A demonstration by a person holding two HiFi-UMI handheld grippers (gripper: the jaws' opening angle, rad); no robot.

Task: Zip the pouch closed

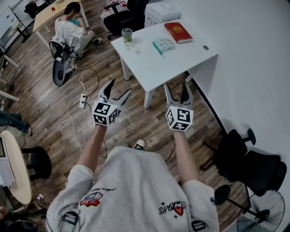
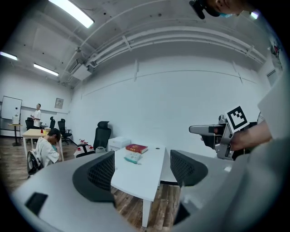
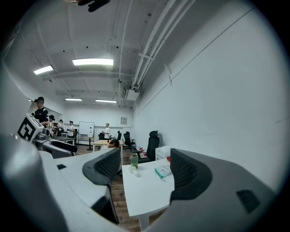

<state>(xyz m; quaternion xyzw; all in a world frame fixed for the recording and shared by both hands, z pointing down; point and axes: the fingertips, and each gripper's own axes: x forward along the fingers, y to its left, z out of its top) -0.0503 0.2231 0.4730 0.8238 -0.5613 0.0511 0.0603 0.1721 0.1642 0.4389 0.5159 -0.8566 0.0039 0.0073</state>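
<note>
A pale teal pouch [image 1: 163, 45] lies on a white table [image 1: 154, 68], far ahead of both grippers; I cannot tell how its zip stands. It also shows small in the left gripper view, the pouch [image 2: 133, 157], and in the right gripper view, the pouch [image 3: 163, 171]. My left gripper [image 1: 118, 88] is held in the air short of the table's near edge, open and empty [image 2: 141, 174]. My right gripper [image 1: 175, 86] hangs beside it at the same height, also open with nothing between its pads [image 3: 145, 170]. Neither touches the table.
On the table are a red book [image 1: 178, 32], a green cup [image 1: 127, 35] and a small lid [image 1: 128, 45]. A white box [image 1: 158, 11] stands behind it. Black office chairs [image 1: 247, 158] and a fan [image 1: 260, 210] stand at the right. A seated person [image 1: 70, 29], a power strip [image 1: 84, 100] and cables occupy the left floor.
</note>
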